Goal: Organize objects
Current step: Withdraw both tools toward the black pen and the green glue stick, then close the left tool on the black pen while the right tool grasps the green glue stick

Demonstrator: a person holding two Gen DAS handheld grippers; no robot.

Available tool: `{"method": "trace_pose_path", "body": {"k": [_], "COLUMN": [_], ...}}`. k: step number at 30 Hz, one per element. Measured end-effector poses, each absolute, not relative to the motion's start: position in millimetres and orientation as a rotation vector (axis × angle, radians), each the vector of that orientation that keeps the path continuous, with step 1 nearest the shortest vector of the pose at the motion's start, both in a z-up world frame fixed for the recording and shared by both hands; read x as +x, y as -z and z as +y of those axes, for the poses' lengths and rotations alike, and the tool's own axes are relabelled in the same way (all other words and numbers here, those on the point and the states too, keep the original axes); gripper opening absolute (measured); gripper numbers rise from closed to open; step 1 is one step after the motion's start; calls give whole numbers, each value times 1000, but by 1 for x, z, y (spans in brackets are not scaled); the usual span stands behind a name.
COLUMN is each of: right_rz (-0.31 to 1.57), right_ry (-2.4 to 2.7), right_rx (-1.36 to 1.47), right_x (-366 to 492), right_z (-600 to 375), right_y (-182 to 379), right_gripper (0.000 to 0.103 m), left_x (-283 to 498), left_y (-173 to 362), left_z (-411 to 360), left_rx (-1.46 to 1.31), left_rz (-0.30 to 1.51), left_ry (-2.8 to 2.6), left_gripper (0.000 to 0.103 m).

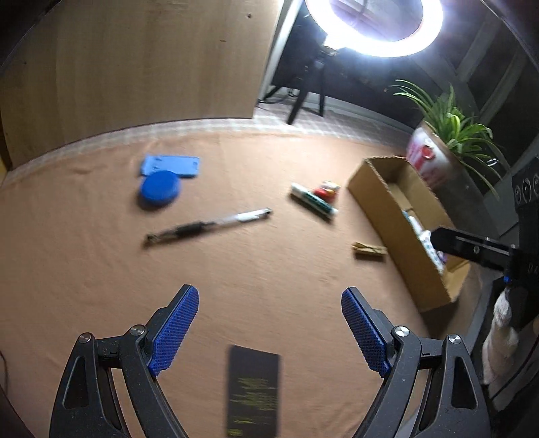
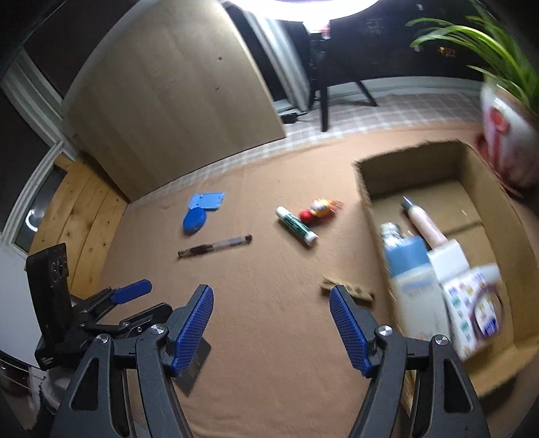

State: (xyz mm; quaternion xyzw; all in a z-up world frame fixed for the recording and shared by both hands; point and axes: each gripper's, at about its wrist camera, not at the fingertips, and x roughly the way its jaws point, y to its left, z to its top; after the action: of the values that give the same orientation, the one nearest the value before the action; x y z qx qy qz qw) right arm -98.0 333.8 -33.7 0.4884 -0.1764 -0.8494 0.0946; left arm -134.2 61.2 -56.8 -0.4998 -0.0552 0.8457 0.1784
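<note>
My left gripper (image 1: 269,320) is open and empty above a black card (image 1: 253,390) on the tan cloth. My right gripper (image 2: 271,313) is open and empty, left of the cardboard box (image 2: 367,192), which holds bottles, a tube and small cartons. On the cloth lie a pen (image 1: 209,226) (image 2: 215,246), a glue stick (image 1: 313,201) (image 2: 296,226), a small red-and-yellow toy (image 1: 326,191) (image 2: 320,209), a blue round lid (image 1: 159,189) (image 2: 194,219), a blue flat plate (image 1: 171,164) (image 2: 207,201) and a small brown clip (image 1: 369,251) (image 2: 350,290). The left gripper (image 2: 134,291) shows in the right wrist view.
A potted plant (image 1: 438,148) (image 2: 505,134) stands behind the box (image 1: 401,232). A wooden panel (image 1: 134,67) stands at the back. A ring light (image 1: 374,30) on a tripod glares behind the table. The right gripper (image 1: 471,247) reaches over the box.
</note>
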Motion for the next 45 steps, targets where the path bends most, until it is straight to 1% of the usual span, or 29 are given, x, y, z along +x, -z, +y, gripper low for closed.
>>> {"method": "trace_pose_path", "body": {"k": [2, 4, 7, 9, 13, 17, 20, 29, 32, 34, 38, 40, 42, 44, 45], "right_rz": [-531, -547, -583, -592, -557, -526, -530, -487, -472, -468, -431, -405, -381, -367, -356], "right_ry": [2490, 2454, 2428, 2409, 2410, 2423, 2428, 2412, 2405, 2389, 2403, 2398, 2392, 2387, 2390], "right_rx": [1475, 1500, 1551, 1577, 1657, 1718, 1755, 1838, 1857, 1879, 1881, 1884, 1884, 1883, 1880], "right_x": [-115, -130, -152, -165, -189, -205, -215, -233, -237, -239, -241, -241, -239, -237, -236], "right_z": [328, 324, 322, 320, 316, 315, 316, 313, 311, 311, 308, 304, 300, 297, 296], "right_y": [38, 42, 50, 56, 73, 85, 94, 113, 119, 125, 127, 127, 127, 127, 127], "right_gripper": [68, 68, 67, 66, 57, 57, 56, 49, 49, 48, 44, 37, 30, 27, 22], "left_x": [-145, -159, -180, -193, -213, -228, -235, -249, -252, -251, -249, -248, -247, -244, -243], "left_y": [58, 62, 70, 78, 91, 102, 106, 118, 124, 129, 129, 129, 129, 128, 128], "left_z": [52, 45, 41, 42, 48, 59, 64, 78, 80, 80, 79, 78, 76, 75, 75], "left_rx": [-1417, -1430, -1445, -1460, -1488, -1494, -1483, -1506, -1526, -1543, -1540, -1545, -1549, -1549, -1548], "left_rz": [-150, -158, -127, -79, 13, 172, 224, 291, 281, 284, 311, 310, 308, 313, 317], "left_ry": [-2399, -2410, -2403, -2390, -2327, -2309, -2299, -2250, -2225, -2207, -2215, -2215, -2211, -2214, -2218], "left_gripper": [88, 82, 79, 79, 79, 79, 79, 79, 70, 54, 44, 33, 30, 27, 25]}}
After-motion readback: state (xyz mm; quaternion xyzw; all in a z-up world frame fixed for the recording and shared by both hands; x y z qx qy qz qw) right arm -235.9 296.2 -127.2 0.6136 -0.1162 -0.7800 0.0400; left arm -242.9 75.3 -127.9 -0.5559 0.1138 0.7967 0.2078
